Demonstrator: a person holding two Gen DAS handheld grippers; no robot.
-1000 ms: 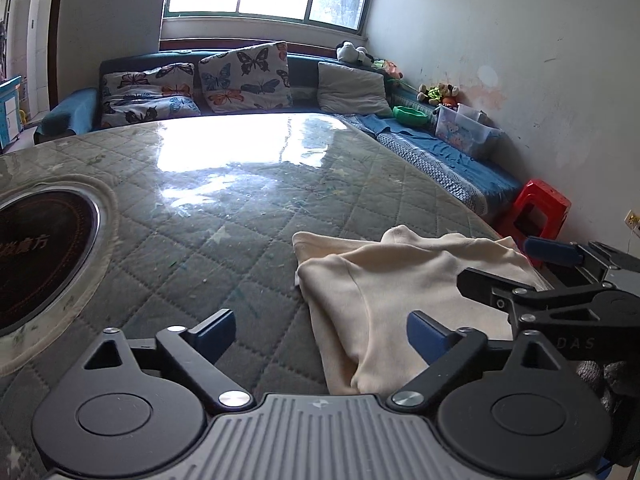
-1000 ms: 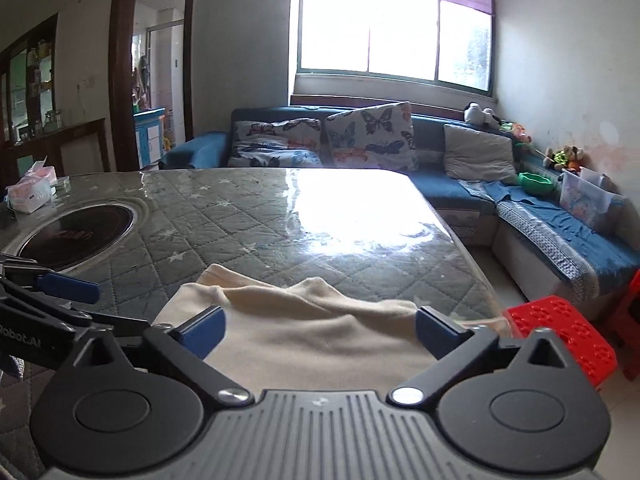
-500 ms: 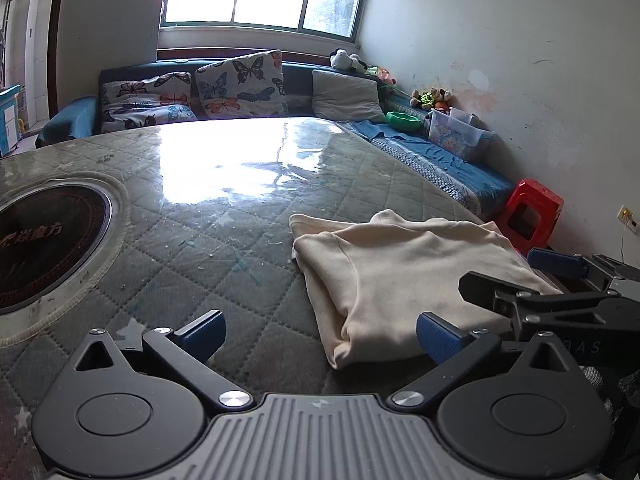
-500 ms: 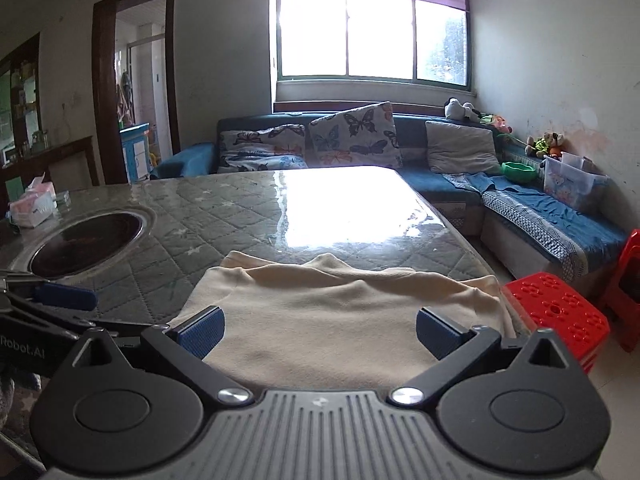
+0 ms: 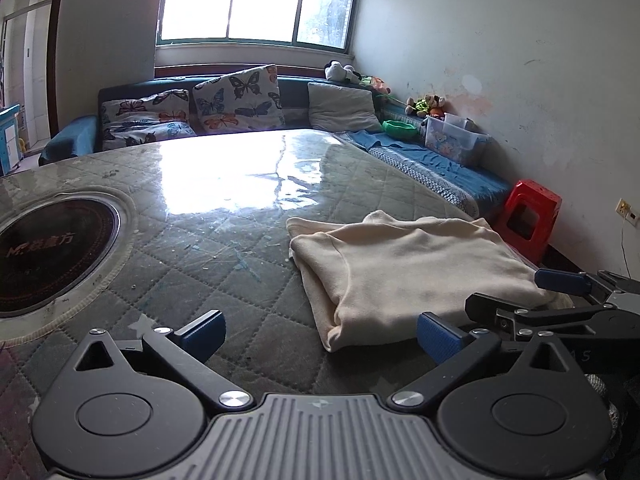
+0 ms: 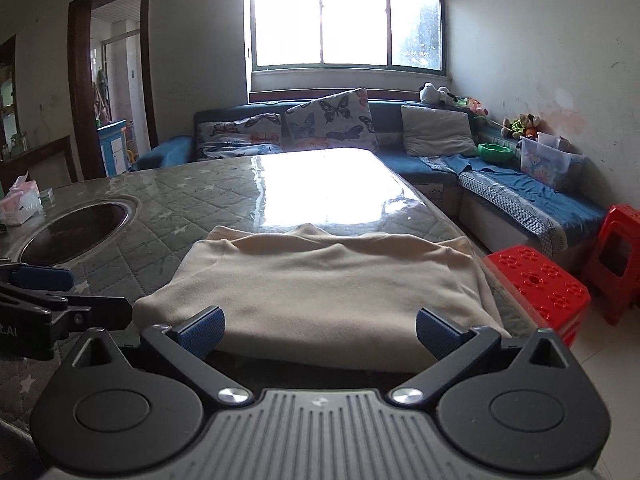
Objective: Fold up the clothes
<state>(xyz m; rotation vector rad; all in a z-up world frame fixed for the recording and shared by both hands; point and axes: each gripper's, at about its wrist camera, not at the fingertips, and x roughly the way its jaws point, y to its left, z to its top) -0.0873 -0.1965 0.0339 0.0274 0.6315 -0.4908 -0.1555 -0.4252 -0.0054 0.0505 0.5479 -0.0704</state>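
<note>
Cream sweater [image 5: 404,272] [image 6: 332,292], folded into a flat rectangle, lying on the tabletop [image 5: 224,216] [image 6: 224,200] at its near right corner, collar edge turned toward the window side. Folded edges fairly even (one doubled seam showing along the left side in the left wrist view). Resting free, touched by neither tool.

Left tool [image 5: 320,334]: blue-padded fingers spread wide, nothing between them, held just short of the sweater's near left corner. Right tool [image 6: 320,330] [image 5: 560,300]: likewise spread wide and holding nothing, fingers framing the sweater's near edge without touching it; seen from the left wrist view just right of the sweater.

Left of the sweater, set into the tabletop, a round dark induction hob [image 5: 52,252] [image 6: 76,232] with a metal ring. Farther left of the sweater, near the tabletop's edge, a pink tissue pack [image 6: 20,202]. Right of the sweater, on the floor, red plastic stools [image 6: 536,284] [image 5: 528,216]. Beyond the sweater, past the tabletop's far end, a blue sofa [image 6: 500,184] [image 5: 440,168] with butterfly cushions [image 6: 332,120] [image 5: 236,98].
</note>
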